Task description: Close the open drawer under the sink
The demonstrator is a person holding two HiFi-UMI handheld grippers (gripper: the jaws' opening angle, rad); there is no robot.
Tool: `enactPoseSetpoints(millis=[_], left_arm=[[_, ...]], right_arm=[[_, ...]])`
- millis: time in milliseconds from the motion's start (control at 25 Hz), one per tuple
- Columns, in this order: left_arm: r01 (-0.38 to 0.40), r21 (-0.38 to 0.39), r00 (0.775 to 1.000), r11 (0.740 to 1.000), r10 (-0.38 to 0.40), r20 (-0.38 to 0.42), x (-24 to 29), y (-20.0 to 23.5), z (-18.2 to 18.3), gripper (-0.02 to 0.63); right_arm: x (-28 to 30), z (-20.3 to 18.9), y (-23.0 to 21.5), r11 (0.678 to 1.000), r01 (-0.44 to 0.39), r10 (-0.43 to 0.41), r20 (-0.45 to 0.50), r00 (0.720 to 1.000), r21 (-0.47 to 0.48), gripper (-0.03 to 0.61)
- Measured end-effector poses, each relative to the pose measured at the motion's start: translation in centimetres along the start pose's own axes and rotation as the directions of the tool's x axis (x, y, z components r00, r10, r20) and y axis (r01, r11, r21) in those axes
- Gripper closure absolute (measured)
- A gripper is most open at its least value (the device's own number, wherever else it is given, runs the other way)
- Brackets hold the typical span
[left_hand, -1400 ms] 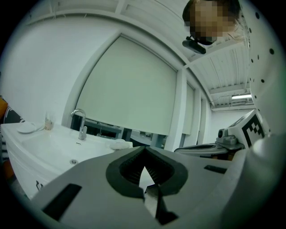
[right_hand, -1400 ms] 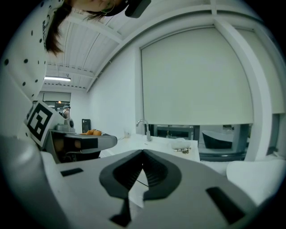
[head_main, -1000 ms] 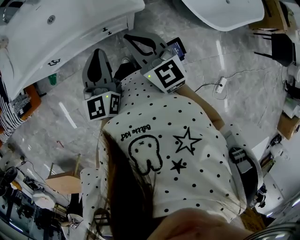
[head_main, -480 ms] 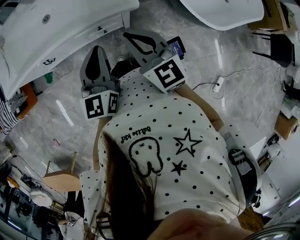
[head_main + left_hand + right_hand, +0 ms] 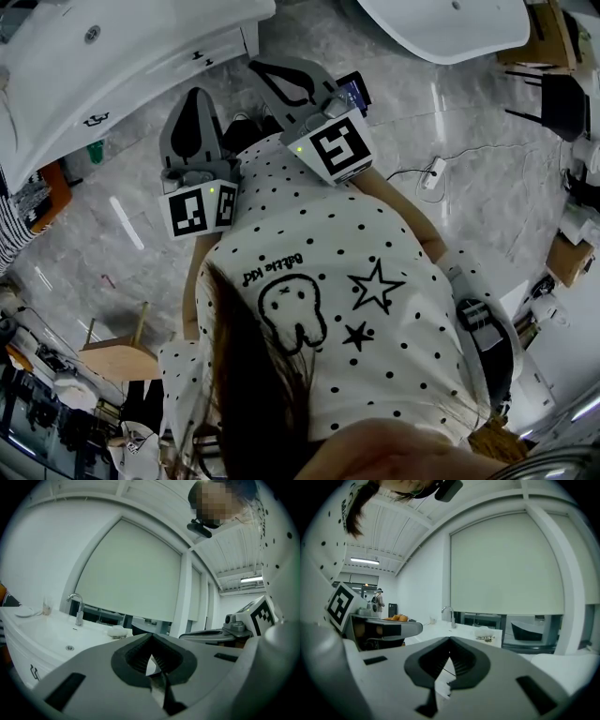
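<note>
Left gripper [image 5: 194,96] and right gripper [image 5: 258,68] sit upper centre, jaws pressed together, holding nothing. Upper left, under the sink [image 5: 141,28], the drawer [image 5: 223,50] looks rigid and easy-sliding; we would push its flat front.

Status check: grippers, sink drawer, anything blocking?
Left gripper shut, empty; right gripper shut, empty. Drawer fronts under sink ahead, untouched; open or closed, cannot tell. Nothing seen between grippers and drawers.
</note>
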State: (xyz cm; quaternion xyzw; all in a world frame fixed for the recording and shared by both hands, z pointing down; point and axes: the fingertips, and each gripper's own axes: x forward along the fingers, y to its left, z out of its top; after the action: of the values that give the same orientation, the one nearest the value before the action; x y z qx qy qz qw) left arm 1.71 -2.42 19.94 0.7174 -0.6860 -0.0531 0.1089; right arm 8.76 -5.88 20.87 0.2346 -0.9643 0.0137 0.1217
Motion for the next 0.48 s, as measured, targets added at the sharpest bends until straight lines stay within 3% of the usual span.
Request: enactPoseSetpoints(millis=[480], left_arm=[[-0.025, -0.010, 1.000, 1.000, 0.025, -0.006, -0.1, -1.6, -0.8, 0.609]], right_arm=[[-1.5, -1.1, -0.6, 1.000, -0.017, 0.017, -0.015, 1.000, -0.013, 0.566]])
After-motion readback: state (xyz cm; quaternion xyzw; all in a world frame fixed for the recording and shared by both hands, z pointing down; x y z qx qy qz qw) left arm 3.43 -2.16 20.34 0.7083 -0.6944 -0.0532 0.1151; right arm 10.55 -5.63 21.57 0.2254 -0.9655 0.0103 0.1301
